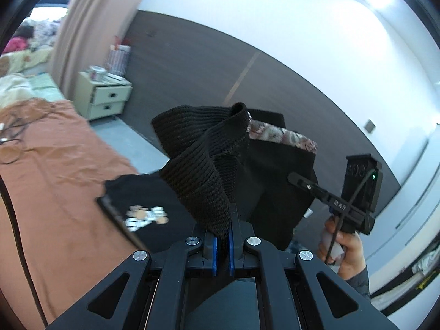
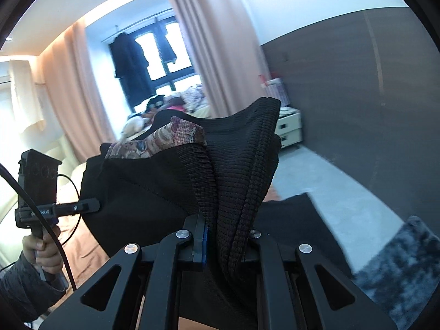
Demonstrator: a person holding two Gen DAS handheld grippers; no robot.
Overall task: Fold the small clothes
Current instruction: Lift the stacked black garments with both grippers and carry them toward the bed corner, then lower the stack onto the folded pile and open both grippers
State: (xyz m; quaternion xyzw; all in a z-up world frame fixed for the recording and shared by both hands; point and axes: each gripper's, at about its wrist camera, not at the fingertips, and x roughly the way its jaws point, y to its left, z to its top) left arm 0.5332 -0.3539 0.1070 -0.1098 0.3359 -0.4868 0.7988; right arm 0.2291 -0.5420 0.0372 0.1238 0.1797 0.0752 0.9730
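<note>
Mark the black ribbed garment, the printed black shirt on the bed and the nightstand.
black ribbed garment [image 1: 200, 170], left wrist view, ribbed band above the pads.
printed black shirt [image 1: 145, 216], left wrist view, its print.
nightstand [image 1: 106, 96], left wrist view, upper drawer front.

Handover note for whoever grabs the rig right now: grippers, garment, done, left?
Left gripper: shut on the black garment's ribbed waistband.
Right gripper: shut on the same band at the other end.
Garment hangs between both, lifted above the orange bedspread; a black printed shirt lies on the bed.
Done: pickup. Left: lay it flat, fold it.
</note>
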